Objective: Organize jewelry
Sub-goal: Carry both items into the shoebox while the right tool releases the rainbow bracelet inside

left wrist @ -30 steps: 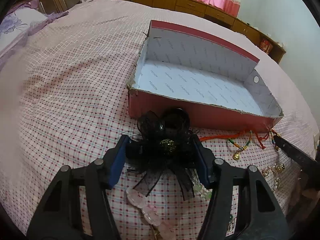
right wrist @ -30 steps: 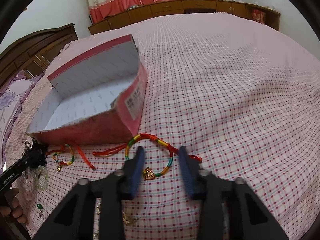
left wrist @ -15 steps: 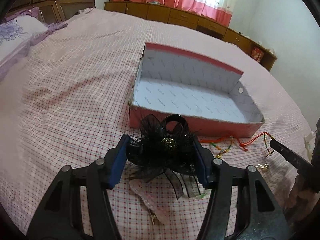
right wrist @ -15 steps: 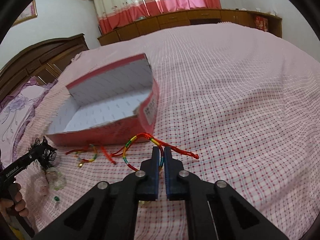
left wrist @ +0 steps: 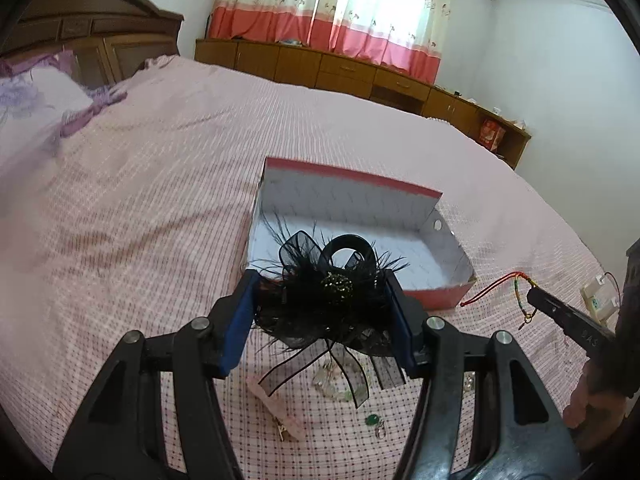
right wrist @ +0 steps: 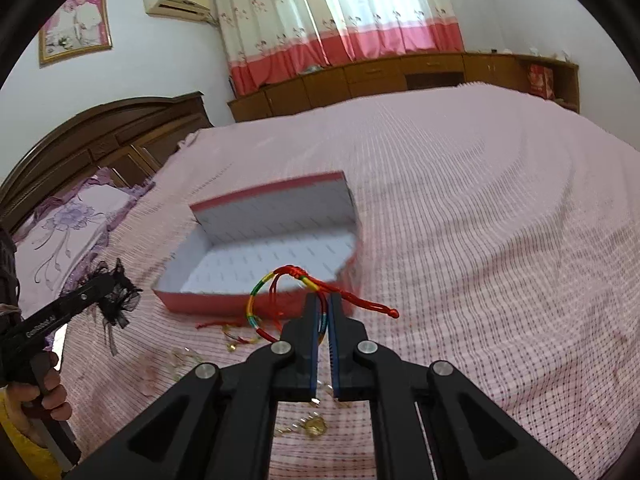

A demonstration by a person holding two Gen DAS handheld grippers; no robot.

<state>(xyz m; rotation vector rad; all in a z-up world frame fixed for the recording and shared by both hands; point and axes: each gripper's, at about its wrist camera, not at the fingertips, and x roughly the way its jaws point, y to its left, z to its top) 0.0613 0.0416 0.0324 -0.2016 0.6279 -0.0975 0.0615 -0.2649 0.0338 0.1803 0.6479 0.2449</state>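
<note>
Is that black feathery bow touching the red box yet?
Apart. In the right wrist view the bow, held by the left gripper, hangs left of the box, with bedspread visible between them.

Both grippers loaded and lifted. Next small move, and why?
Probably carry the left gripper forward over the open red box before releasing. It is shut on the black feather hair clip, just short of the near wall. The right gripper pinches the rainbow cord bracelet, also outside the box.

Pink checked bed (left wrist: 168, 184), wooden cabinets (right wrist: 400, 76) (curtained window (left wrist: 360, 12))
</note>
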